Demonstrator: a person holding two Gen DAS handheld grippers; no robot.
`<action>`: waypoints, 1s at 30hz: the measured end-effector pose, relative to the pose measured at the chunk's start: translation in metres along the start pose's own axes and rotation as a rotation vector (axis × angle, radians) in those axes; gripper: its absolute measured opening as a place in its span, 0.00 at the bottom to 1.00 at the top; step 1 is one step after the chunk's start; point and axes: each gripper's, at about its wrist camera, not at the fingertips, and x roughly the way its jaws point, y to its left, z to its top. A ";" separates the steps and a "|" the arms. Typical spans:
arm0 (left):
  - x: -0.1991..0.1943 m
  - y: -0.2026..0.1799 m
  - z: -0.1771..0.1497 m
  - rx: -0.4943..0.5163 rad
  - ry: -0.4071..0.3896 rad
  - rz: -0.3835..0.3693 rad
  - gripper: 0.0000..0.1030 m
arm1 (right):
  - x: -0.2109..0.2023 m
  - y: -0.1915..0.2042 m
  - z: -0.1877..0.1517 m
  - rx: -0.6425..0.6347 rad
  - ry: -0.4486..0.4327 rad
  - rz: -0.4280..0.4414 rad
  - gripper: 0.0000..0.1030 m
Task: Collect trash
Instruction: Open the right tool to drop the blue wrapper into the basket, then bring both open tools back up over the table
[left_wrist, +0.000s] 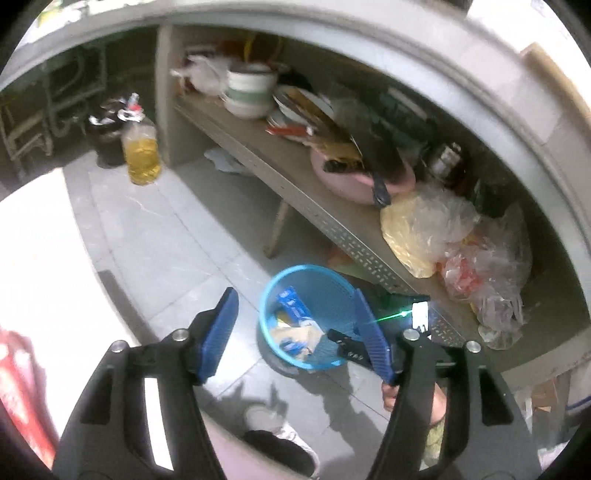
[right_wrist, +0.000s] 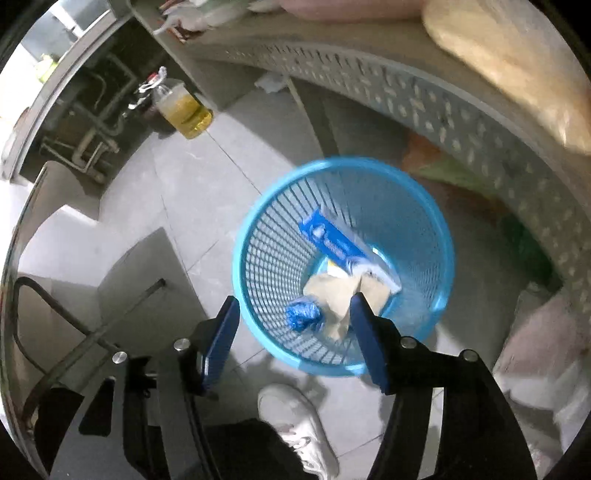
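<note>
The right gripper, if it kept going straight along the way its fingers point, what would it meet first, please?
Most likely the blue basket: the open right gripper points down into its mouth, so it would probably reach the crumpled beige paper and blue wad at the bottom. Depth is hard to judge here.

The right gripper hangs over a blue slatted wastebasket on the grey tiled floor, its blue fingers spread wide with nothing between them. Inside the basket lie a blue carton, crumpled beige paper and a blue wad. A bottle of yellow oil stands far left. A white shoe shows near the bottom edge.
</note>
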 end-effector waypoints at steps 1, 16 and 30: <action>-0.011 0.005 -0.004 -0.002 -0.015 0.005 0.63 | -0.003 -0.003 -0.007 0.015 -0.001 0.008 0.59; -0.119 0.030 -0.056 0.025 -0.259 0.068 0.92 | -0.130 0.046 -0.063 -0.100 -0.248 -0.107 0.83; -0.178 0.053 -0.102 -0.087 -0.397 0.091 0.92 | -0.230 0.150 -0.095 -0.378 -0.565 -0.236 0.94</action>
